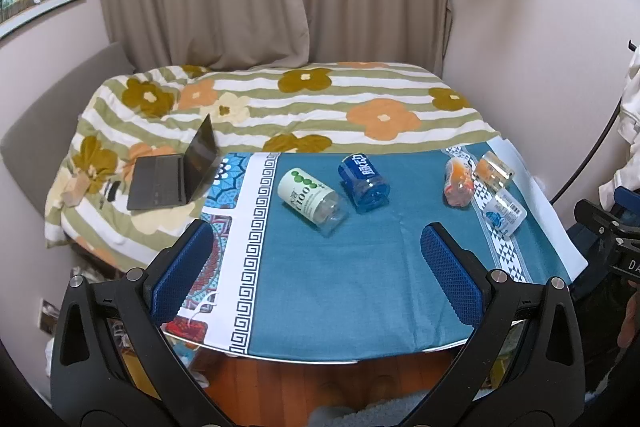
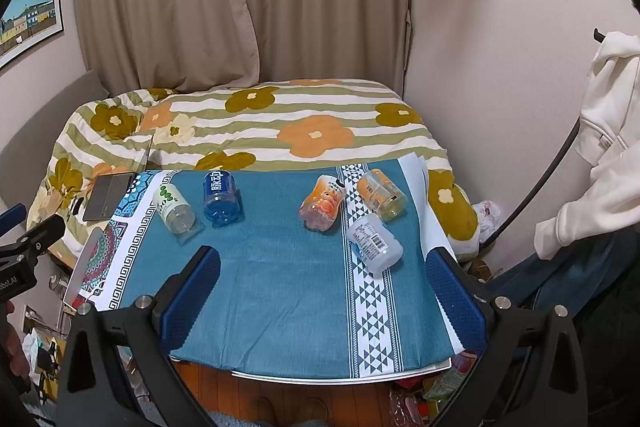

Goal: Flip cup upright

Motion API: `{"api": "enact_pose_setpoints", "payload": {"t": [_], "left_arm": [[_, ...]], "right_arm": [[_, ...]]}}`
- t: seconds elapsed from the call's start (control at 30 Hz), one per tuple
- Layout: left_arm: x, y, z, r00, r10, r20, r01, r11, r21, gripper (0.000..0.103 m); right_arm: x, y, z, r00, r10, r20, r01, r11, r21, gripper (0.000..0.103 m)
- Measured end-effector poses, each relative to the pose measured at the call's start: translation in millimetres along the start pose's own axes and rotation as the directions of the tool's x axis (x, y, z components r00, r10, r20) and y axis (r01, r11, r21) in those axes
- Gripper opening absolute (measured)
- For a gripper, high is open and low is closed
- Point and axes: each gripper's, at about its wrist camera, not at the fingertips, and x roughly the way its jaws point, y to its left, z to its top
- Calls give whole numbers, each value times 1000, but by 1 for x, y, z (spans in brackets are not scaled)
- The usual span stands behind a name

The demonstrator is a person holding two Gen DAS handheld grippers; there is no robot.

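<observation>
While both of my tools hang above the near edge of the table [image 1: 304, 307], my left gripper [image 1: 318, 263] and my right gripper [image 2: 324, 291] stand wide open and empty. Five cups lie on their sides along the far half of the cloth: a green-labelled cup [image 1: 310, 197] touching a blue cup [image 1: 364, 179], then an orange cup [image 2: 322, 203], an amber cup [image 2: 382, 193] and a clear cup [image 2: 374, 243] near the right edge. The near half is bare cloth. A laptop [image 1: 172, 175] sits on the bed [image 1: 320, 99] just past the far left corner.

cups [image 2: 219, 198]: 5 (all lying on their sides) | laptop [image 1: 168, 175]: 1 | tablecloth [image 1: 340, 267]: 1
</observation>
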Motion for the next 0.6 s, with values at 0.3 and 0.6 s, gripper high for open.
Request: {"api": "enact_pose_setpoints", "payload": {"t": [0.3,0.6], "left_arm": [[0,-2,-1,1000,-1,-1,1,1000,0,103],[0,-6,-1,1000,-3,-3,3,1000,1,103]], "right_arm": [[-1,0,-1,1000,-1,-1,1,1000,-1,102],[-1,0,-1,1000,-2,1,2,1000,-2,102]]}}
